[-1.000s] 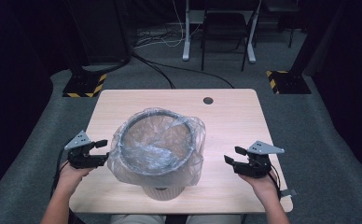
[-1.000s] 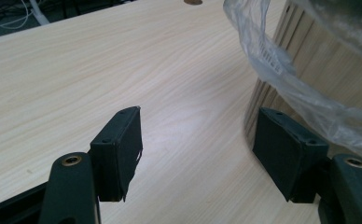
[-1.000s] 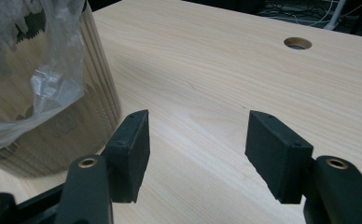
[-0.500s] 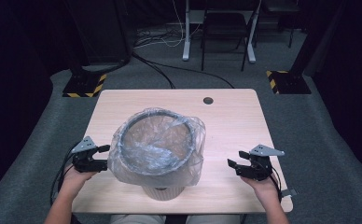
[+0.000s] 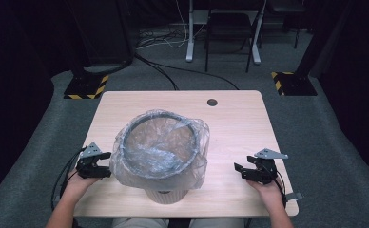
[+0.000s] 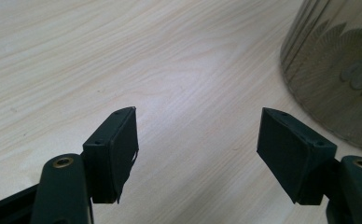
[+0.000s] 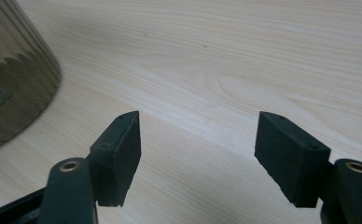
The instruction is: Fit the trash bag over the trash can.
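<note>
Here, both grippers — left, right — jaws just opening, empty, flanking the bag-lined bin.

Both forearms are bare, with no sleeves in sight. Each hand carries a matte black two-jaw gripper, the left gripper and the right gripper, topped by a grey three-cornered plate. Black cables trail back from both. The jaws are flat, wedge-shaped black blocks with small screw holes and brass-ringed pivot pins.
</note>
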A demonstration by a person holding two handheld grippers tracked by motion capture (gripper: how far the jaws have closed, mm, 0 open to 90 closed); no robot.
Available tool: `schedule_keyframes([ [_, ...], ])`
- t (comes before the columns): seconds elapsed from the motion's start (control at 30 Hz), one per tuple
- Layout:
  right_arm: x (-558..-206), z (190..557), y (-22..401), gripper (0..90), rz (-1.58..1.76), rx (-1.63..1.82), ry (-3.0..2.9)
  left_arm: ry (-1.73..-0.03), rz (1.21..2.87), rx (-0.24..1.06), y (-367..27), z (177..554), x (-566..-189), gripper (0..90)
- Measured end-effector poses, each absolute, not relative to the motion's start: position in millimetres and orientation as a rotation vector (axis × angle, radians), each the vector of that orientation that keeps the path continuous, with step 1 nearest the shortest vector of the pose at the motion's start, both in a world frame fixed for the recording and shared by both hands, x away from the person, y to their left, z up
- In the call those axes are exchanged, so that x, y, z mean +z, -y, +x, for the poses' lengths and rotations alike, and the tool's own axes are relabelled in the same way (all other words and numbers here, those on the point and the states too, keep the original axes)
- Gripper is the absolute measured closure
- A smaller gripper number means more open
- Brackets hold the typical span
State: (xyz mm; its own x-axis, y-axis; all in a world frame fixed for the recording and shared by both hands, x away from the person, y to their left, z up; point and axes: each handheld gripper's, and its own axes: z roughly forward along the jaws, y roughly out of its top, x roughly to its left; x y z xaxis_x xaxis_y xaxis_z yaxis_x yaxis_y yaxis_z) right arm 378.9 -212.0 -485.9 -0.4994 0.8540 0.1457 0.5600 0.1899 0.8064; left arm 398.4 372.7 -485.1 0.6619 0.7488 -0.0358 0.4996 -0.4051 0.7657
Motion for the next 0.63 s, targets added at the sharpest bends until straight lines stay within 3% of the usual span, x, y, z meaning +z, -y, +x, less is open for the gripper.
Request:
schedule_keyframes([
  [0.63,-494,384,216,28.9,1.352,1.094,-2.138,-0.975,2.181,0.382,-365,404,-498,25.6],
])
